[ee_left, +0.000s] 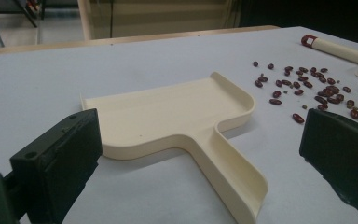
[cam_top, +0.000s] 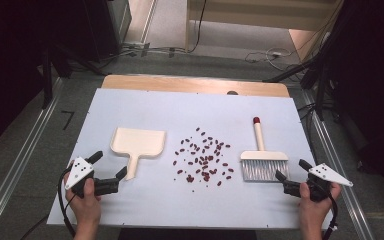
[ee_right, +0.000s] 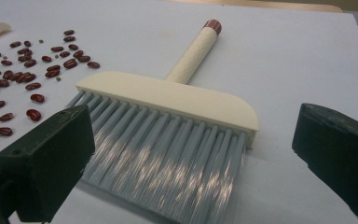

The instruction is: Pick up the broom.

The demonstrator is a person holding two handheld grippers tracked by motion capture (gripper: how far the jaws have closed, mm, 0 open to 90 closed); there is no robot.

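Two tools lie flat on the white table (cam_top: pixel 145 200) with a scatter of red beans (cam_top: pixel 203 156) between them: a cream dustpan (cam_top: pixel 137 142) to the left and a brush (cam_top: pixel 263 159) to the right. In the high view the dustpan's wide tray points away from the person and its short handle runs toward the near edge, ending just beside the left gripper (cam_top: pixel 111 170). That gripper rests low on the table in the person's left hand (cam_top: pixel 85 202), its jaws spread wide with nothing between them; in the left gripper view (ee_left: pixel 200 158) the two black jaws stand far apart at the bottom corners, and the dustpan's (ee_left: pixel 177 116) handle comes down between them without touching either. The beans (ee_left: pixel 317 91) show to the right of the tray there, loosely spread and clear of the pan. The brush lies with its grey bristles toward the person and its cream handle, capped in red, pointing away. The right gripper (cam_top: pixel 291 169), held in the right hand (cam_top: pixel 314 202), sits just to the near right of the bristles, jaws also wide apart and holding nothing. In the right gripper view (ee_right: pixel 191 158) the brush (ee_right: pixel 168 121) lies straight ahead, its bristles reaching down between the two jaws, apart from both, while the beans (ee_right: pixel 28 74) lie off to the left. Beyond the white surface a strip of bare wood (cam_top: pixel 195 83) shows at the far edge.
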